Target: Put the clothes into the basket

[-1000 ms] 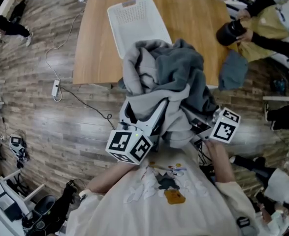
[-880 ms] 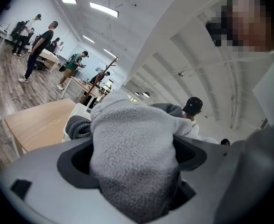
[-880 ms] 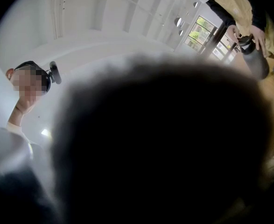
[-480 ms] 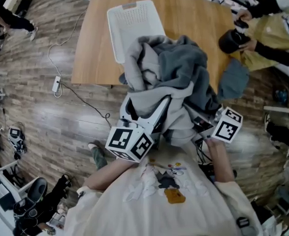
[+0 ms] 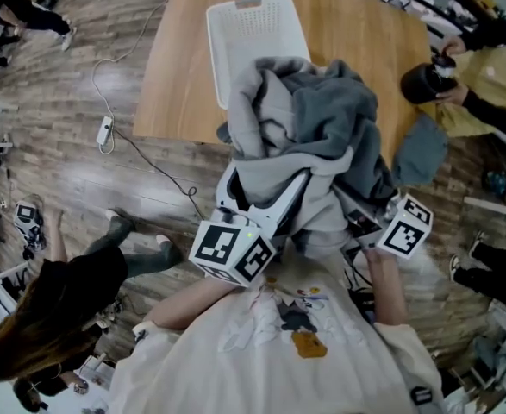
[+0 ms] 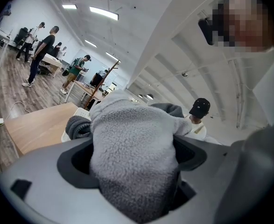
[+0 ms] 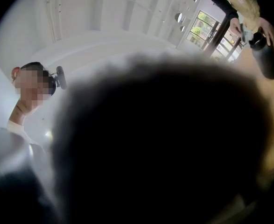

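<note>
A white slatted basket stands on the wooden table. I hold a big bundle of clothes up in front of me, overlapping the basket's near end in the head view: a light grey fleece and a darker grey garment. My left gripper is shut on the light fleece, which fills the gap between its jaws. My right gripper reaches into the dark garment; that cloth blacks out most of the right gripper view and hides the jaws.
A dark teal cloth hangs off the table's right edge. A person in yellow holds a black bottle there. Another person stands on the floor at lower left. A power strip with a cable lies left of the table.
The bundle stays gripped in both grippers and has shifted a little towards the basket. A person has walked into the lower left of the head view.
</note>
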The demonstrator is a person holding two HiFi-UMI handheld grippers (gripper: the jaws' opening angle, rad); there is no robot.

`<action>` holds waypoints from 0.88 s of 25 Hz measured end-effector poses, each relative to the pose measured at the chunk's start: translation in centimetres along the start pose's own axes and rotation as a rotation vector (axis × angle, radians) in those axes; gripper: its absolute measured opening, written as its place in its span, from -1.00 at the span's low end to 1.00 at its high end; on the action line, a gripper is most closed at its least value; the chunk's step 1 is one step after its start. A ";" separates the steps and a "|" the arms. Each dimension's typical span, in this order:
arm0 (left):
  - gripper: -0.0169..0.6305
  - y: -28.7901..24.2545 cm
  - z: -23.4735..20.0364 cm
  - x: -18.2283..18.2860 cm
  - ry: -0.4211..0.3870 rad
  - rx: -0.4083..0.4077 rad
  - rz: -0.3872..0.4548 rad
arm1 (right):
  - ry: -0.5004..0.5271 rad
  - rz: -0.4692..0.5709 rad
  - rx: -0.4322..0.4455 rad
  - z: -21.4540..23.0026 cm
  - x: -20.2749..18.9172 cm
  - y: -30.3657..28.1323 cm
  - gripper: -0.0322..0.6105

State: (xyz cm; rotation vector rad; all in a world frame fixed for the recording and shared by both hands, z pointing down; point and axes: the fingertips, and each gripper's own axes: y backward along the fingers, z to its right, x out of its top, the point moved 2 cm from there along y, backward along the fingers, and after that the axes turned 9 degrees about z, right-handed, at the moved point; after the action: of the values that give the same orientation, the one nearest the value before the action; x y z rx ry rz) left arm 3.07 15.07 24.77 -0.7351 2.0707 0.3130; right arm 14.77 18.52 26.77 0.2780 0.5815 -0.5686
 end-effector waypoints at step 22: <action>0.47 -8.6 -7.7 5.4 0.010 -0.050 0.007 | 0.048 0.034 -0.017 4.2 3.5 -11.0 0.28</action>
State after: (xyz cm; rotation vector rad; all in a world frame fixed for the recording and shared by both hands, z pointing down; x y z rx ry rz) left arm 0.87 2.56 25.20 -0.7608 2.0819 0.3676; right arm 12.67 6.47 27.11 0.2860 0.6270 -0.5256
